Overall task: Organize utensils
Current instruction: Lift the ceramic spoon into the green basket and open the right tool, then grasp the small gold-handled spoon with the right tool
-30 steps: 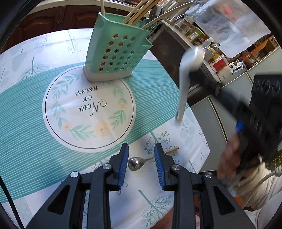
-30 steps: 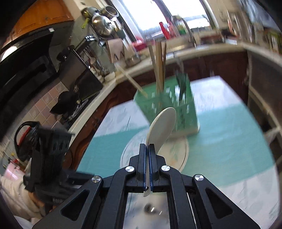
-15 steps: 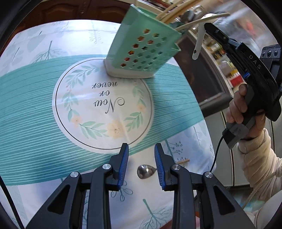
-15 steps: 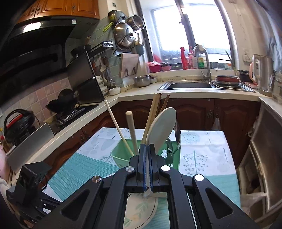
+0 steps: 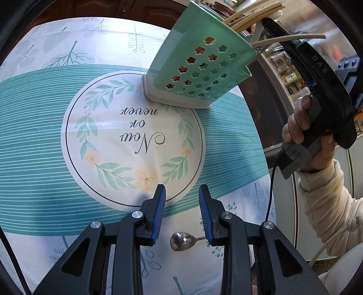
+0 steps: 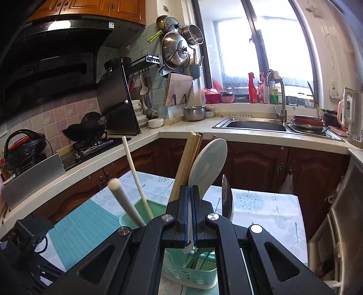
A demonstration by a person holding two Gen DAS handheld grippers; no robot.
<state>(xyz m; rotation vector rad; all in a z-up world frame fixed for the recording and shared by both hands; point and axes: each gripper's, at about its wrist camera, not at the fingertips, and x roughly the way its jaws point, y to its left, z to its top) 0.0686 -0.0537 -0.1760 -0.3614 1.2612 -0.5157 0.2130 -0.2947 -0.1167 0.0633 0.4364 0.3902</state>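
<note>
On the table, just behind the round "Now or never" print of the tablecloth (image 5: 56,145), stands the mint-green utensil caddy (image 5: 199,70), its wall punched with flower-shaped holes and its foot white. Pale chopsticks (image 5: 251,13) and other long handles lean out of its top. The right gripper (image 6: 190,197) hangs directly above the caddy, its blue-lined jaws pressed together on the handle of a white rice spoon (image 6: 208,163); the spoon's broad bowl points up and away past the fingertips, while the tip of its handle pokes out below the jaws, over the caddy's open mouth. Inside the caddy, beside the gripper, I can see wooden chopsticks (image 6: 183,165), two white rods (image 6: 133,168) and a steel spoon (image 6: 226,197). The hand (image 5: 306,133) holding the right gripper, in a cream sleeve, sits to the right of the caddy, off the table's edge. The left gripper (image 5: 181,204) hovers on the near side of the caddy, past the round print, its jaws spread part-way with nothing between the pads. Below it a small metal spoon (image 5: 182,240) lies flat on the cloth, bowl toward the left, its handle hidden behind the right finger.
</note>
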